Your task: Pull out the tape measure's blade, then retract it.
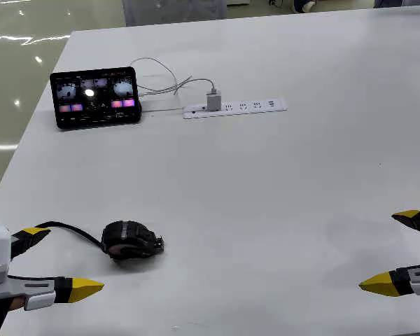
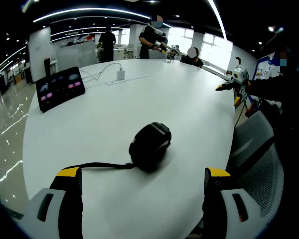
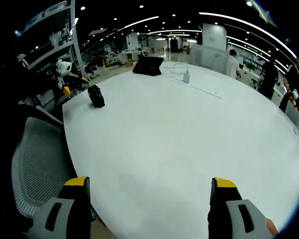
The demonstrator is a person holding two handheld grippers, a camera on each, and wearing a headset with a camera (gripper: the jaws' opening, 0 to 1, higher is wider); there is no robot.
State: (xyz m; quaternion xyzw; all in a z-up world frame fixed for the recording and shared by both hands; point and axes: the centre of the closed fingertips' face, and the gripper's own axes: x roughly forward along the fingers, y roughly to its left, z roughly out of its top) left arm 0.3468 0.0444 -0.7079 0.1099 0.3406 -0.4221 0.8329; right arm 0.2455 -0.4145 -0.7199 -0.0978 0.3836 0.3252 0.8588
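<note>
So, you are at the very start: the tape measure lies on the worktop near your left side, its blade not drawn out, with its black strap trailing toward your left gripper. That gripper stands wide open just beside the case, touching nothing. Your right gripper is likewise spread and empty, well apart across the worktop. Next you will likely need to clamp the case with the left, then bring the right across to pinch the blade's hook, which seems to face right.
</note>
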